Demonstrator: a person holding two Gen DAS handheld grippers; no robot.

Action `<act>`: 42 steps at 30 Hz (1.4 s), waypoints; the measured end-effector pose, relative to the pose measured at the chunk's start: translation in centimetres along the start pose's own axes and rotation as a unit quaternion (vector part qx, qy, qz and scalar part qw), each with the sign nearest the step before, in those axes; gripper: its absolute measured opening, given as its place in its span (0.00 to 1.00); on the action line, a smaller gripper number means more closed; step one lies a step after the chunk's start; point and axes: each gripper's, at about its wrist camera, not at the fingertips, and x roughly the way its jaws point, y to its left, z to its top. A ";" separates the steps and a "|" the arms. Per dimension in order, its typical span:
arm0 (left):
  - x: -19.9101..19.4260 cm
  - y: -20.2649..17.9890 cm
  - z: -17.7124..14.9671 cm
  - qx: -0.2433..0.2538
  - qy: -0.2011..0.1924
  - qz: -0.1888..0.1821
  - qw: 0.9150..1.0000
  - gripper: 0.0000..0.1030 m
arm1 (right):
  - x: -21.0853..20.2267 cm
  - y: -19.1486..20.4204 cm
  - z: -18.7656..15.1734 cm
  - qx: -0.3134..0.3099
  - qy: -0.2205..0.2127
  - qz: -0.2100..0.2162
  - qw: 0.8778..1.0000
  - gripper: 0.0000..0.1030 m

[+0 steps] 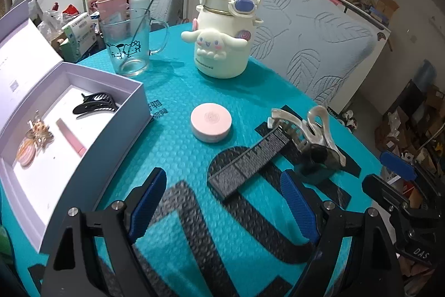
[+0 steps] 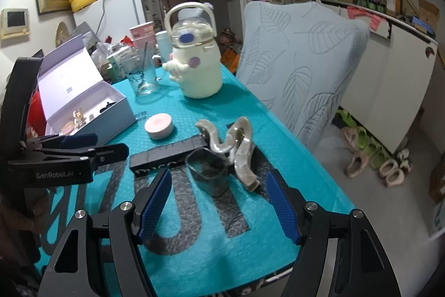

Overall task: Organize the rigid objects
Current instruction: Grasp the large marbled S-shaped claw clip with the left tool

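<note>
An open lilac box (image 1: 91,135) (image 2: 111,113) sits at the left of the teal table. It holds a black hair claw (image 1: 96,103), a pink stick (image 1: 71,139) and a gold trinket (image 1: 39,130). On the table lie a pink round compact (image 1: 210,123) (image 2: 159,125), a flat black box (image 1: 249,160) (image 2: 169,153), a pearly hair claw (image 1: 311,130) (image 2: 236,141) and a small dark clear case (image 1: 319,160) (image 2: 207,171). My left gripper (image 1: 225,202) (image 2: 80,146) is open and empty, short of the black box. My right gripper (image 2: 218,202) (image 1: 395,171) is open and empty, just short of the dark case.
A white Cinnamoroll bottle (image 1: 225,38) (image 2: 194,66) and a glass mug (image 1: 130,43) with a straw stand at the back. Cups and clutter crowd the far left. A padded chair (image 2: 300,54) stands at the table's right edge (image 2: 306,155). Shoes lie on the floor.
</note>
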 end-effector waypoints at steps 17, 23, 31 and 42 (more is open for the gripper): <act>4.6 -4.3 5.0 0.047 0.038 -0.065 0.996 0.82 | 3.0 -4.4 1.2 0.027 0.024 -0.009 0.999 0.69; 7.3 -7.2 5.9 0.046 0.089 -0.122 0.988 0.82 | 2.8 -6.7 0.8 0.048 0.030 -0.022 0.998 0.69; 10.2 -11.1 6.1 0.075 0.123 -0.076 0.987 0.82 | 2.5 -8.9 0.0 0.067 0.032 -0.036 0.997 0.69; 11.9 -13.4 4.5 0.125 0.122 -0.037 0.984 0.73 | 2.3 -10.0 -0.7 0.078 0.028 -0.036 0.996 0.69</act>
